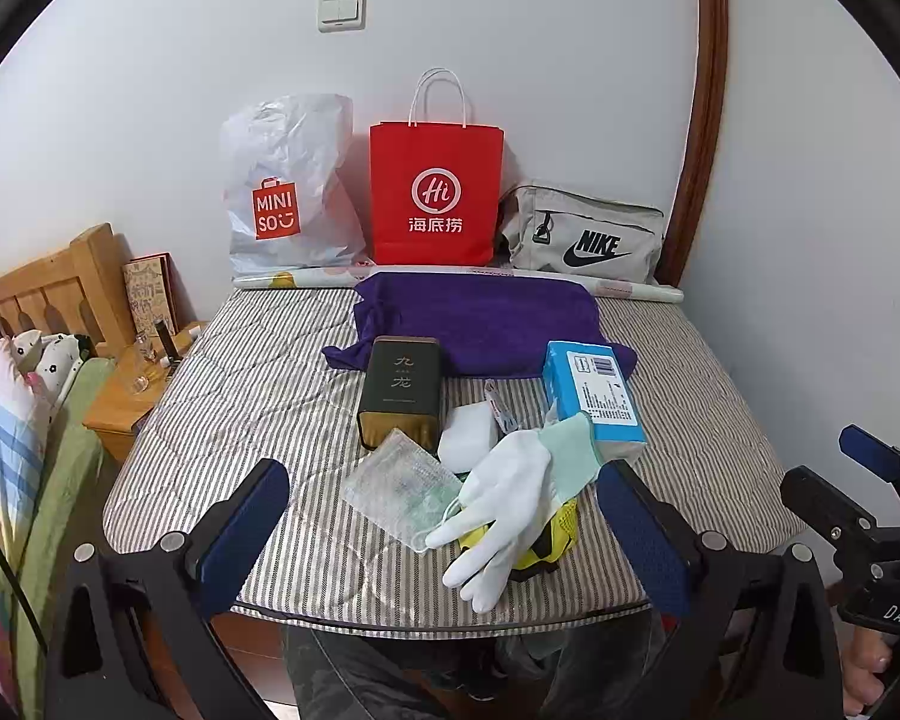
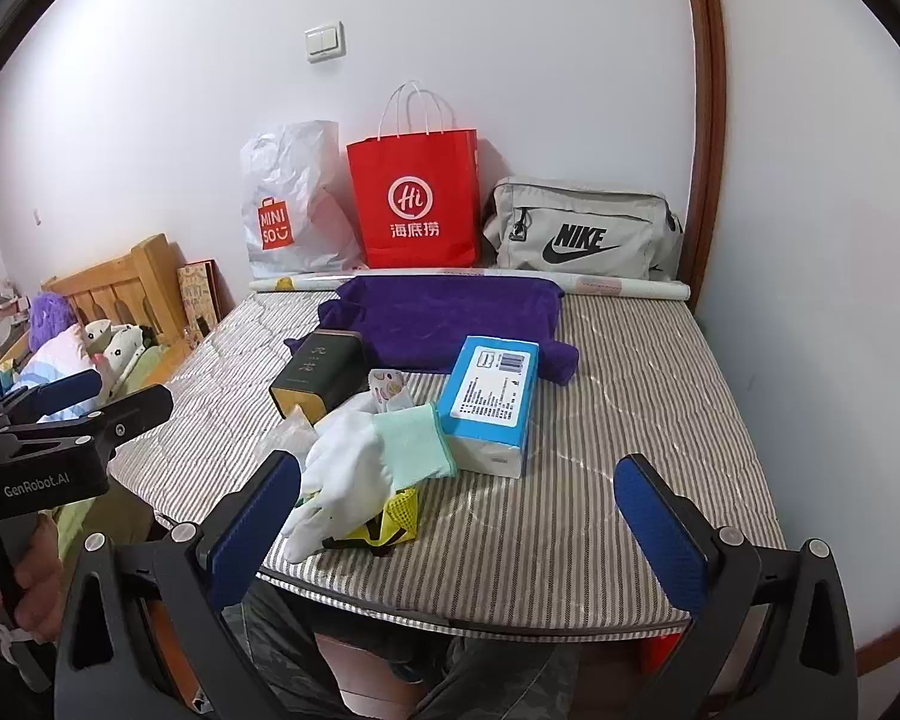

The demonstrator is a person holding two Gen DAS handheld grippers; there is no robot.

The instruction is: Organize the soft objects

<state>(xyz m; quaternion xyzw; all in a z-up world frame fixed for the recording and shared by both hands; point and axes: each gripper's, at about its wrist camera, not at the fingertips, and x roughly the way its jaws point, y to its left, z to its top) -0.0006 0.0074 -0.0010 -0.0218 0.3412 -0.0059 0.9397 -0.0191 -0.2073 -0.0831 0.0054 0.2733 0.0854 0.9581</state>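
The left gripper (image 1: 444,516) stands nearest, jaws spread wide and holding nothing; the right gripper (image 2: 459,516) is likewise wide open and empty; both hover over the near edge of the striped mattress (image 1: 258,396). Well beyond the fingers a purple towel (image 1: 480,318) lies spread; nearer, right of centre, sits a blue tissue pack (image 1: 594,396), with a dark tin (image 1: 399,390) left of it; between the left fingers lies a white glove (image 1: 504,510) atop a yellow mesh item (image 1: 561,531), a bubble-wrap pouch (image 1: 399,480) just beside it.
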